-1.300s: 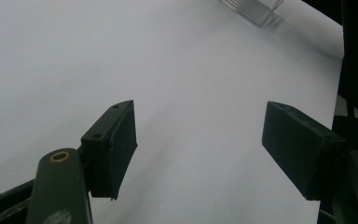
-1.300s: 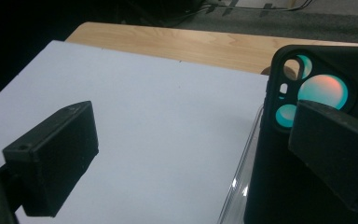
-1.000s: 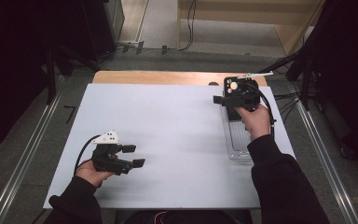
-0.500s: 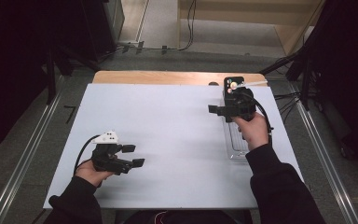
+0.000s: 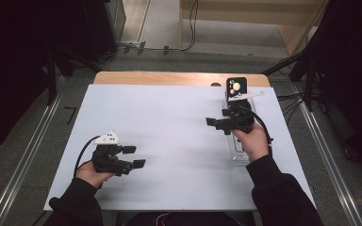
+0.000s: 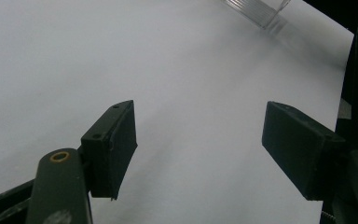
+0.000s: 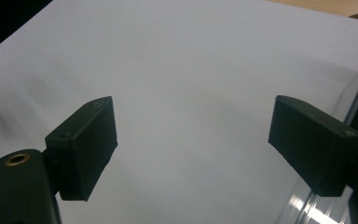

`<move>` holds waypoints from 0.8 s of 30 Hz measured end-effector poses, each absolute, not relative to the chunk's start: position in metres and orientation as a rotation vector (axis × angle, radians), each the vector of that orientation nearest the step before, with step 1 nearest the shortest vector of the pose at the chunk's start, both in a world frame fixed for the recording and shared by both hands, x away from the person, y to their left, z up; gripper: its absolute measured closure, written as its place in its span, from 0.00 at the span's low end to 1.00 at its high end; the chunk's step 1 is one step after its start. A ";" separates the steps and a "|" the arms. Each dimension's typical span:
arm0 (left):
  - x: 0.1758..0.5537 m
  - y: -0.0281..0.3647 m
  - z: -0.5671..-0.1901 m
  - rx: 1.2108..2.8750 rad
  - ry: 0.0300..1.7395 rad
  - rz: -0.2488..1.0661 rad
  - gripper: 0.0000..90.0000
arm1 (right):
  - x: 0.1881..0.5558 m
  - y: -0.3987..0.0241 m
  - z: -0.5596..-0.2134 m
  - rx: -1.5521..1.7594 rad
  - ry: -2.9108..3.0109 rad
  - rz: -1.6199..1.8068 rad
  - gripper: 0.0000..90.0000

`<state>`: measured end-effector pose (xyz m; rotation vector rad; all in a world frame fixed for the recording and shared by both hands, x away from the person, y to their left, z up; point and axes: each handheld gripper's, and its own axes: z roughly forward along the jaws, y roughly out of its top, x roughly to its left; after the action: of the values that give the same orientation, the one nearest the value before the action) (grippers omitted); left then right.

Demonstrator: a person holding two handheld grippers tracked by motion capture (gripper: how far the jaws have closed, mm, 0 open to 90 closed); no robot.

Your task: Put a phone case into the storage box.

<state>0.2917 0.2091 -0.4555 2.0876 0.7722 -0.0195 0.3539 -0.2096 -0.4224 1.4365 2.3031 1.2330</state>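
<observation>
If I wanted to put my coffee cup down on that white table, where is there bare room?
Most of the white table is bare: the whole middle between the left gripper and the right gripper, and the far left corner. It is crowded only along the right edge, where a clear plastic tray lies under the right hand, with a small black device behind it.

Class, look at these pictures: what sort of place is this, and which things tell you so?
Probably a lab or recording workspace, not a home: a bare white table, a person's hand-held grippers trailing cables, and metal rails along a grey floor.
</observation>
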 end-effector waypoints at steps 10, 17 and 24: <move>0.292 0.209 -0.455 2.089 0.773 -0.021 0.30 | 0.336 -0.204 -0.428 1.364 2.329 1.295 0.15; 0.292 0.209 -0.455 2.087 0.774 -0.022 0.30 | 0.323 -0.205 -0.434 1.350 2.361 1.317 0.15; 0.292 0.209 -0.455 2.083 0.777 -0.024 0.30 | 0.313 -0.204 -0.441 1.315 2.400 1.331 0.15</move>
<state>0.2920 0.2094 -0.4554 2.0830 0.7765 -0.0242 0.3129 -0.2041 -0.4407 1.3151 2.4004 1.3305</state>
